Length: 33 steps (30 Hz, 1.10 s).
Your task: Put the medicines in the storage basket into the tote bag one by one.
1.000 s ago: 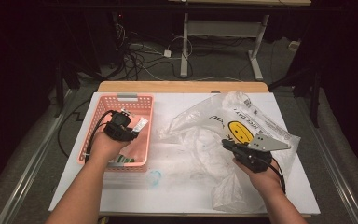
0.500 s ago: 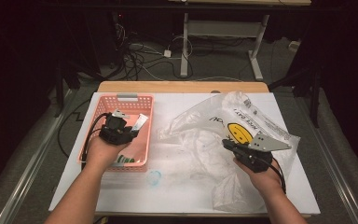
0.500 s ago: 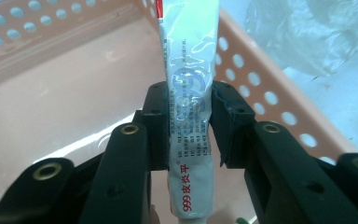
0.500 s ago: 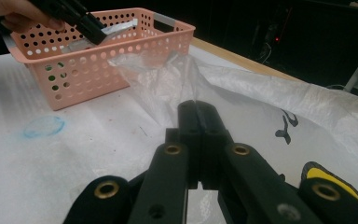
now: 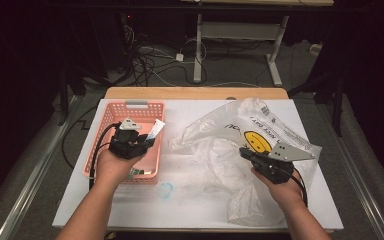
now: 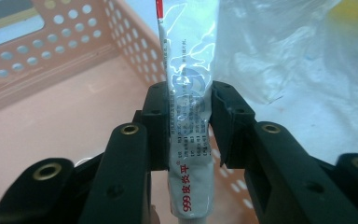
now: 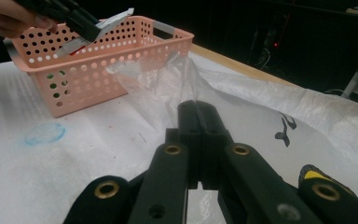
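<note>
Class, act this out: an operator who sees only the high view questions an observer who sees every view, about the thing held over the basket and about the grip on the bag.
Operator: What is the left gripper holding?
Observer: The left gripper view shows a white tube with red "999" print, clamped between the jaws.
Operator: Is the right gripper closed?
Observer: Yes. The right gripper view shows its jaws pressed together, seemingly pinching the clear bag.

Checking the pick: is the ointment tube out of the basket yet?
Lifted: the left tongs hold the tube over the basket.
</note>
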Each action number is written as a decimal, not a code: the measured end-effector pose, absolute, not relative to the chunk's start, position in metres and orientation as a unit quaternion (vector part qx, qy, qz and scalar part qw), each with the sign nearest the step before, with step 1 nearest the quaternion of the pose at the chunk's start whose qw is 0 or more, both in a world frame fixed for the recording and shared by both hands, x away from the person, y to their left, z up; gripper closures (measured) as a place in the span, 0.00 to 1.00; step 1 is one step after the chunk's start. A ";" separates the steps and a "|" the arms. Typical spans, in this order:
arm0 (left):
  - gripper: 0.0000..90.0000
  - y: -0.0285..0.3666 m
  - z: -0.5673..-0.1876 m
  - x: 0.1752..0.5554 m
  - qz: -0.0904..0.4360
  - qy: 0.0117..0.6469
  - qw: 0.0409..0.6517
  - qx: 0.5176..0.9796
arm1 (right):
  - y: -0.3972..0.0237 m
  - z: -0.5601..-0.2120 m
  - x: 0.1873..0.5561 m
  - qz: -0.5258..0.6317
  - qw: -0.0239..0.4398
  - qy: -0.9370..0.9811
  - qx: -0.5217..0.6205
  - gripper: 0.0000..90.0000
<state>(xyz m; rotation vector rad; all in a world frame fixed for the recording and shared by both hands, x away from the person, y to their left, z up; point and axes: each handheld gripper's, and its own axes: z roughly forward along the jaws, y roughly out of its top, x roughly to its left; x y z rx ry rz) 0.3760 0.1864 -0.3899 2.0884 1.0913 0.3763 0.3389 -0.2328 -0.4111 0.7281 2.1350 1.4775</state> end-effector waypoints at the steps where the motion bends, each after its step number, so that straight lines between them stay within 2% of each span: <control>1: 0.75 0.184 -0.389 0.374 0.145 0.421 0.374 0.813 | -0.233 -0.411 0.339 0.535 0.222 0.772 0.263 1.00; 18: 0.75 0.146 -0.373 0.349 0.147 0.370 0.417 0.817 | -0.233 -0.406 0.339 0.542 0.227 0.766 0.262 1.00; 33: 0.75 0.116 -0.391 0.339 0.124 0.349 0.432 0.822 | -0.216 -0.403 0.353 0.536 0.229 0.765 0.272 1.00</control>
